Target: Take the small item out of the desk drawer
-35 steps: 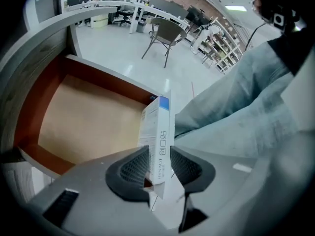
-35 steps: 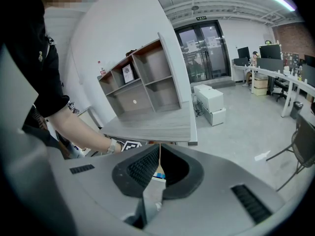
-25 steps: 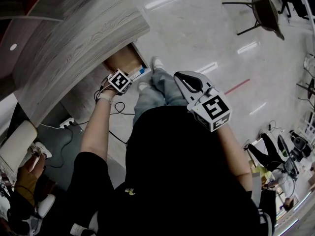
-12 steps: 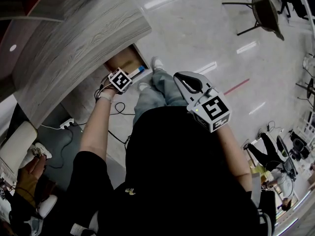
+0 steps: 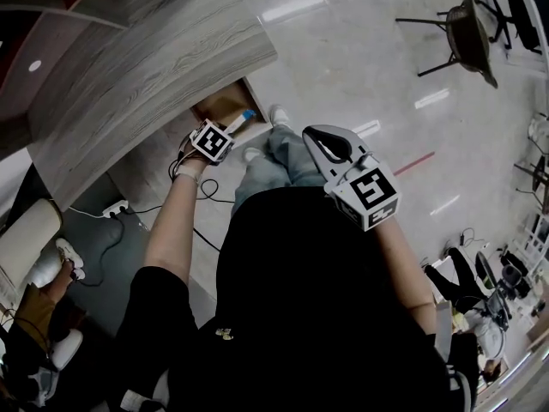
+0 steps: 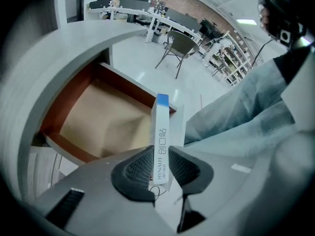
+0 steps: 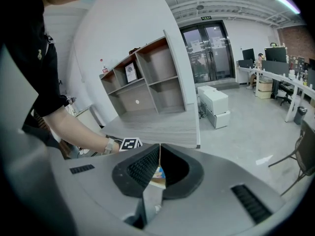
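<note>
Room: glossy office floor (image 5: 360, 50); grey wood tabletop (image 5: 146, 67) over an open drawer (image 6: 98, 122).
Hidden: drawer's rear lies under the tabletop; lower end of the small box (image 6: 161, 132) sits behind the fingers.
Box look: slim, white, blue top, upright over the drawer's edge.
Left gripper (image 6: 160, 156): fingers closing, clamped on the small box.
Right gripper (image 7: 158, 151): fingers pressed together, empty.

You have bright, even overhead light; ceiling strips (image 7: 290, 3) streak glare across the glossy floor (image 5: 343, 50) from 11 to 2 o'clock in the head view. The drawer (image 6: 106, 119) lies softly shaded. Both gripper views warp and darken at their rims.
</note>
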